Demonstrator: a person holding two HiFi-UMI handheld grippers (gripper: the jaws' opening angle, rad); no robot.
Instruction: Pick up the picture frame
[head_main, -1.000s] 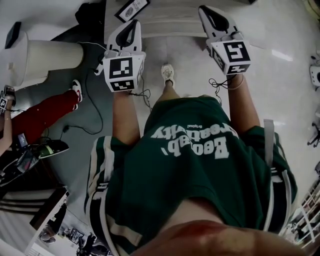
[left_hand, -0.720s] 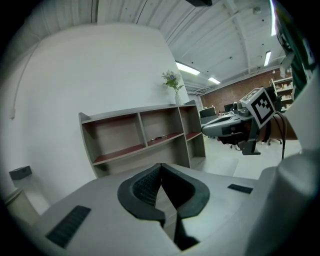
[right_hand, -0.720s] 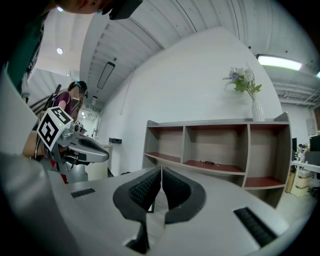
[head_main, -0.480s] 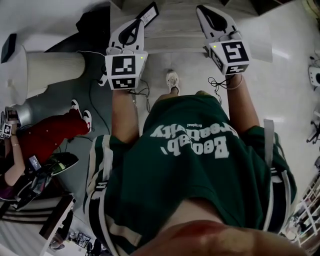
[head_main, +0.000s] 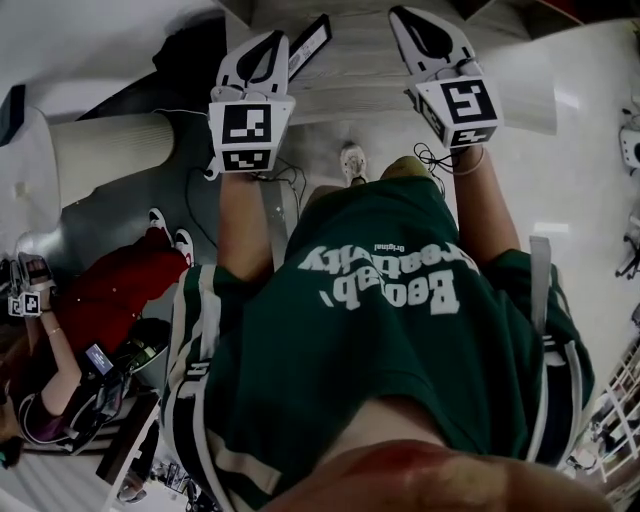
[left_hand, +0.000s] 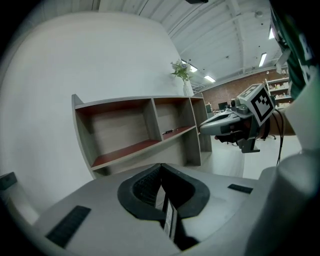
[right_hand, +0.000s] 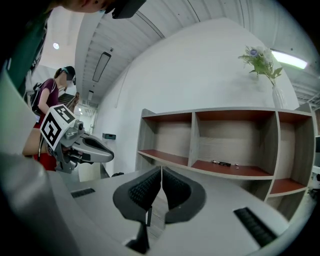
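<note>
The picture frame (head_main: 310, 44), black-rimmed with a pale face, lies on a light wooden surface (head_main: 370, 85) at the top of the head view. My left gripper (head_main: 270, 40) hangs just left of it, jaws shut and empty. My right gripper (head_main: 408, 18) is over the same surface further right, also shut with nothing held. In the left gripper view the pads (left_hand: 150, 187) meet, and a slice of the frame (left_hand: 170, 222) shows below them. In the right gripper view a thin dark edge of the frame (right_hand: 148, 216) shows under the shut gripper (right_hand: 161, 168).
A wooden shelf unit (right_hand: 220, 145) with open compartments stands ahead against a white wall, with a vase of flowers (right_hand: 262, 65) on top. A person in red trousers (head_main: 110, 290) sits at the left by a white cylinder (head_main: 105, 145). Cables (head_main: 285, 180) lie on the floor.
Both grippers have travelled forward together. The wooden surface and the frame have come further into the head view, and the frame now lies beside the left gripper. The seated person slid down-left.
</note>
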